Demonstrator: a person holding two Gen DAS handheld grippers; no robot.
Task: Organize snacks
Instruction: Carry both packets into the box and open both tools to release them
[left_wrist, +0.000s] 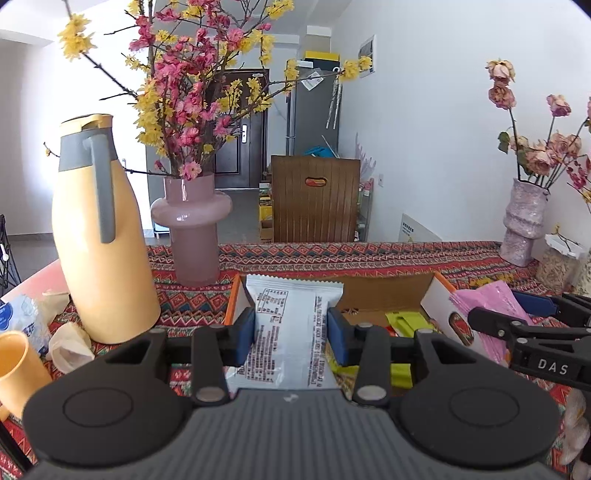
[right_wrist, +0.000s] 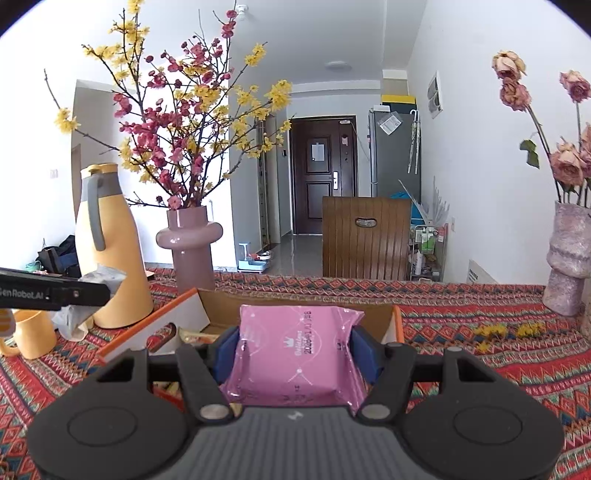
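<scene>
On the patterned tablecloth (right_wrist: 480, 354) sits an open cardboard box (left_wrist: 384, 295) with orange-edged flaps, and both grippers are poised at its near side. Left gripper (left_wrist: 291, 332): jaws drawn narrow, blue pads pressed on the sides of a white snack packet (left_wrist: 288, 332) with printed text facing up, held above the box's left end. Right gripper (right_wrist: 291, 350): jaws at a middling width, clamped on a pink snack packet (right_wrist: 295, 350), which bulges between the pads and is carried over the box's near edge.

Contents already lodged in the box: yellow-green packets (left_wrist: 406, 323) and some red and orange wrappers (count not determinable, largely hidden by the grippers). A pale crumpled wrapper (left_wrist: 68, 345) lies loose beside the yellow thermos jug (left_wrist: 99, 240); whether it counts as a snack I cannot tell.

Assessment: task is partly advanced. Two packets are in hand but neither is deposited; both remain to be lowered into the box and released.
</scene>
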